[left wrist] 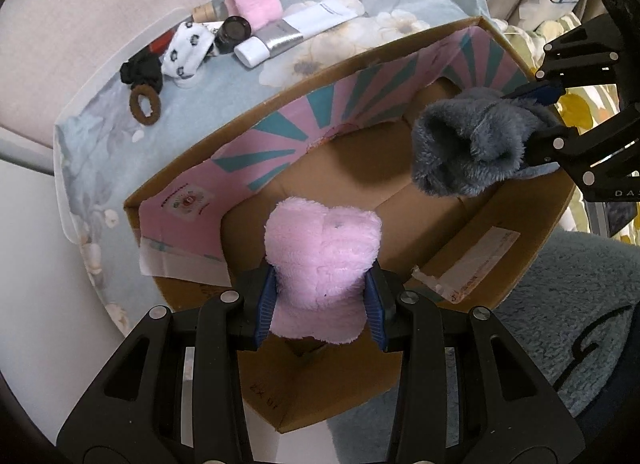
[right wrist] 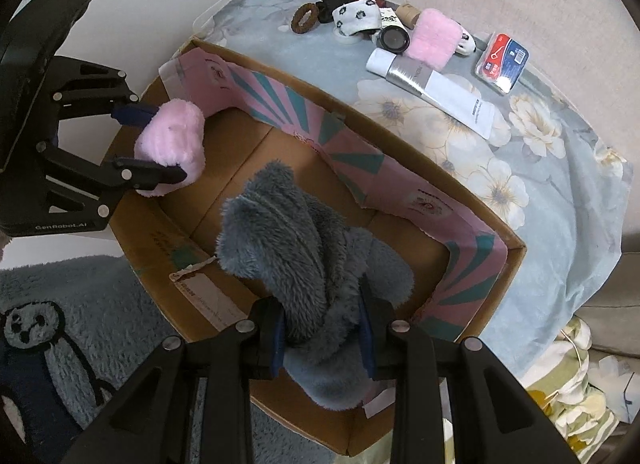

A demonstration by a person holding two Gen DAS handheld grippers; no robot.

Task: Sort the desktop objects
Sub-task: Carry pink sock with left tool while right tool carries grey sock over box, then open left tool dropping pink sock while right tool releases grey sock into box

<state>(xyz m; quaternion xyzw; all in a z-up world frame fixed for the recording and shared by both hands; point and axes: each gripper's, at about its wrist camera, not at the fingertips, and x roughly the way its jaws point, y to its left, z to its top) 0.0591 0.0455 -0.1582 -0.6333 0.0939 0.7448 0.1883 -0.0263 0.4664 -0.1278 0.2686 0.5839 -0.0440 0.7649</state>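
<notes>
Above the open cardboard box (left wrist: 472,208), a pink sock (left wrist: 320,260) is pinched by the left gripper (left wrist: 320,308) and a grey sock (right wrist: 304,264) by the right gripper (right wrist: 322,340); both hang over the bare box floor directly below the jaws.

Floral blue tablecloth (right wrist: 540,168) fills the upper right; a fluffy grey-blue rug (right wrist: 60,304) with a bear design lies lower left.

box (right wrist: 516,248) on table (right wrist: 560,168), toiletries (right wrist: 436,84) behind it
</notes>
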